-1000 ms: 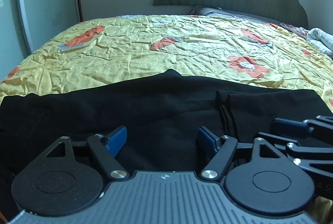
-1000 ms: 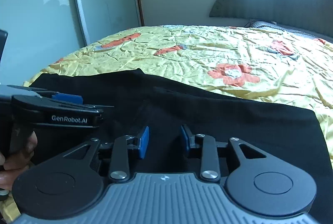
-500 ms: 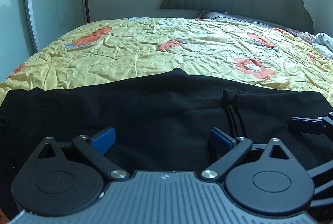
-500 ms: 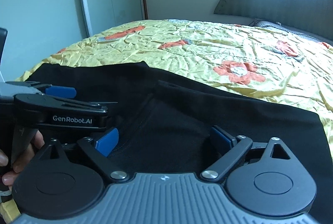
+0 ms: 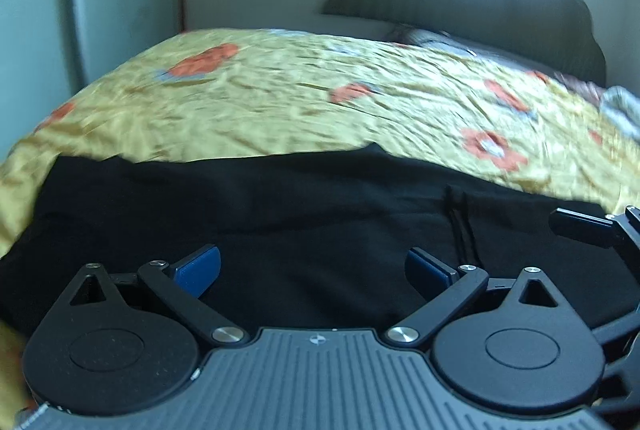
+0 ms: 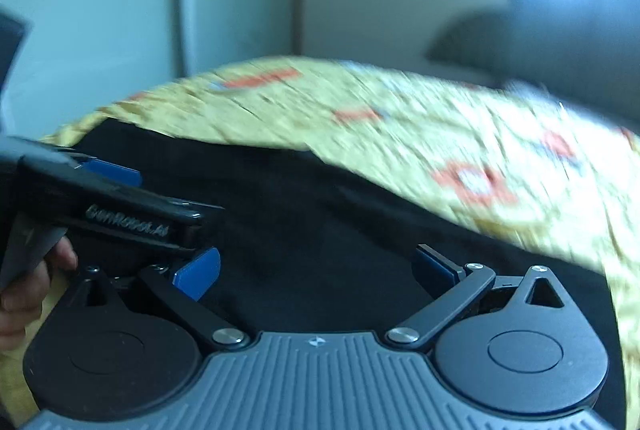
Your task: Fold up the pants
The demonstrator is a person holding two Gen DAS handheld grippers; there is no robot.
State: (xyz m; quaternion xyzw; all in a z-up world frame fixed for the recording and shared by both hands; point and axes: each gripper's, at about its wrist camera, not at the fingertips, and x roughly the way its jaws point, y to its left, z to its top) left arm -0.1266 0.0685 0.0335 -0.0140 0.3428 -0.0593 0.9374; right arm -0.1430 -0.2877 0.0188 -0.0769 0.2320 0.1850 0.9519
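On one yellow bedspread (image 5: pixel 280 102), one black pants (image 5: pixel 300 214), two grippers, left (image 5: pixel 312 266), right (image 6: pixel 316 266), jaws opening.

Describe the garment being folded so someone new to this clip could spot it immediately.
A bed with a yellow bedspread printed with orange flowers fills the room. Along its near edge, just ahead of both grippers, lie the black pants, spread flat. They are the only dark, unpatterned cloth on the bedspread.

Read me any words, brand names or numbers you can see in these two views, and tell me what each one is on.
"GenRobot.AI" on the side of the left hand-held gripper, seen in the right wrist view; blurred, only just legible.
A small emblem on the grey gripper housing holds no readable letters.
Nothing else carries text.
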